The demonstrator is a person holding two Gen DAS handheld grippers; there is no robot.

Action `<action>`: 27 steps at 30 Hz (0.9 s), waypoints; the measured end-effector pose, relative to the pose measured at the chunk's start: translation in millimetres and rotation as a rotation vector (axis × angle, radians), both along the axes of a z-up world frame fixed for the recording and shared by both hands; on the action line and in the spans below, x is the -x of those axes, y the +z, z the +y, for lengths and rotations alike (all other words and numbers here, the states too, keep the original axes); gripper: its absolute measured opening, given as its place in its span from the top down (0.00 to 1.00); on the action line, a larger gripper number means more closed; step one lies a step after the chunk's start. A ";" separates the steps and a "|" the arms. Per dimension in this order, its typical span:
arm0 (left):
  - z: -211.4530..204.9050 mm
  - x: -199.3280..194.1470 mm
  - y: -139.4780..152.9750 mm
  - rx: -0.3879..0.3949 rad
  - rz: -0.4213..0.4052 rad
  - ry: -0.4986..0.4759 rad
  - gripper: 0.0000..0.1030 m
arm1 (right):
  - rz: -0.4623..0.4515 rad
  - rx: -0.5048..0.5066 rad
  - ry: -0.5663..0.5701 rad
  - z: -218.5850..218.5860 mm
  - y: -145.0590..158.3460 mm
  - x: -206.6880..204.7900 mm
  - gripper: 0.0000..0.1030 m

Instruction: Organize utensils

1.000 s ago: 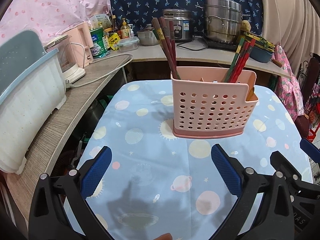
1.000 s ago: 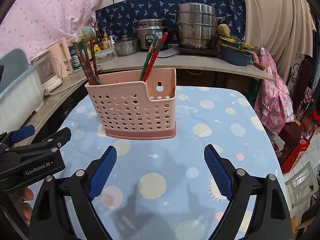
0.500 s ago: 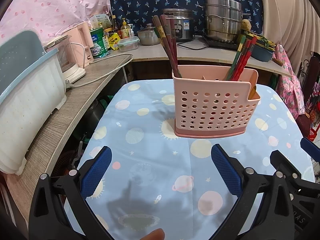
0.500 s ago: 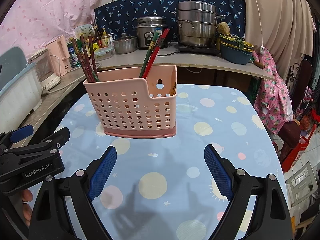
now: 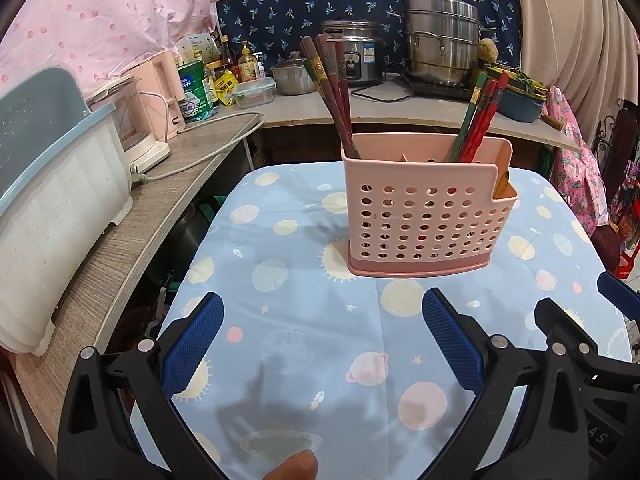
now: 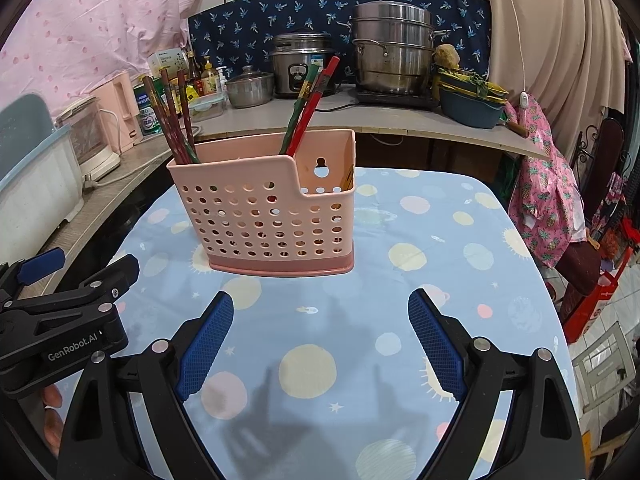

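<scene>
Both the left gripper (image 5: 320, 344) and right gripper (image 6: 320, 340) hover empty, jaws spread wide, near the pink caddy (image 6: 268, 216) on the bench (image 6: 440, 240); chopsticks (image 6: 174, 120) stand sorted inside (seemingly done); any further pick should pinch one stick high, lifting straight.

Count: 1 pink utensil caddy (image 5: 430, 216) on the bench (image 5: 320, 320). 2 chopstick bunches in it: 1 brown bunch (image 5: 332, 92), at least 3 sticks showing; 1 red/green bunch (image 5: 480, 116), 3–4 sticks, exact number can't tell. 2 grippers: left gripper (image 5: 324, 336), right gripper (image 6: 320, 332), 2 blue pads (image 6: 206, 344) each. On the rear counter: 1 rice cooker (image 6: 300, 64), 1 stacked steamer pot (image 6: 394, 48), 1 small lidded pot (image 6: 248, 88)
</scene>
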State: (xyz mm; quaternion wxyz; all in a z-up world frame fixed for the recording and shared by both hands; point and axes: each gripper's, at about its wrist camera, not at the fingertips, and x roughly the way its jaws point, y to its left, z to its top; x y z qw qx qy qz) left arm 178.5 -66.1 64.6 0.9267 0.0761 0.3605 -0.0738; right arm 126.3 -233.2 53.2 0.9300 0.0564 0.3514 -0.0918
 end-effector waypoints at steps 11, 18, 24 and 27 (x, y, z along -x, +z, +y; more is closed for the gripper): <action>-2.4 -0.5 -0.8 -0.008 -0.001 -0.003 0.08 | 0.002 0.000 0.002 0.8 -0.8 -0.7 0.17; -3.3 -1.4 -1.2 -0.014 -0.001 -0.002 0.08 | 0.003 -0.001 0.002 0.9 -1.4 -0.9 0.17; -4.5 -2.4 -2.0 -0.014 -0.001 -0.001 0.08 | 0.003 0.002 0.000 1.1 -1.2 -0.8 0.17; -4.9 -2.9 -2.3 -0.015 -0.001 -0.001 0.08 | 0.004 0.002 0.000 0.8 -2.6 -1.9 0.17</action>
